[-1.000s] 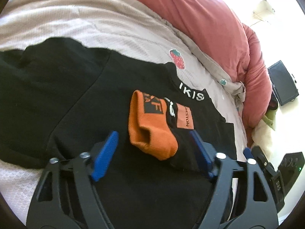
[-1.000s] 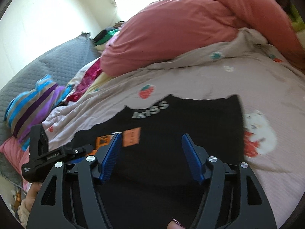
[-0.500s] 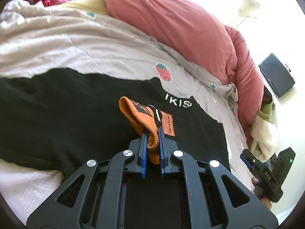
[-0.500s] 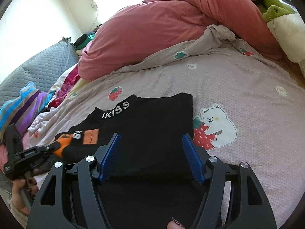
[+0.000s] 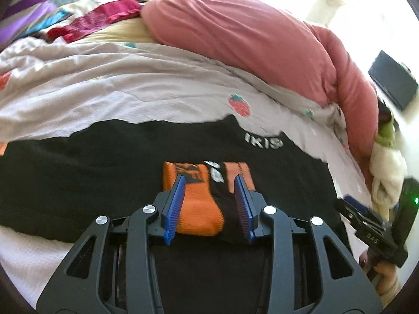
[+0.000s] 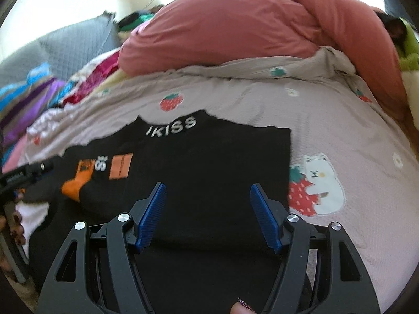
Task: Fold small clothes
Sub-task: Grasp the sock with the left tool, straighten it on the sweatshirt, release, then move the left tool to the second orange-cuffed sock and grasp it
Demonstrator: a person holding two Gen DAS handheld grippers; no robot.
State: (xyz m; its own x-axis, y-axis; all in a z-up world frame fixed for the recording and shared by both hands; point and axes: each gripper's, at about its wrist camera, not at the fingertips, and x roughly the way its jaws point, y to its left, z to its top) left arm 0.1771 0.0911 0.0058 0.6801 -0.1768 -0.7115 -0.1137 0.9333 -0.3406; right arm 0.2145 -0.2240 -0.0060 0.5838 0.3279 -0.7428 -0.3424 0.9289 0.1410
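Observation:
A black garment (image 5: 104, 167) with white "IKISS" lettering lies flat on the bed; it also shows in the right wrist view (image 6: 209, 162). Its orange cuff (image 5: 196, 209) lies folded onto the black cloth and also shows in the right wrist view (image 6: 78, 183). My left gripper (image 5: 209, 183) is open, its blue fingers on either side of the cuff, not pinching it. My right gripper (image 6: 208, 191) is open and empty above the garment's near right part.
A big pink duvet (image 5: 248, 39) is heaped along the far side of the bed. The pale sheet (image 6: 340, 130) has strawberry and bear prints. Coloured clothes (image 5: 91, 21) are piled at the far left. A dark screen (image 5: 392, 81) stands off the bed at right.
My left gripper was shut on the orange cuff half a second ago and has now opened, leaving the cuff lying on the garment. The right gripper stayed open and shifted slightly.

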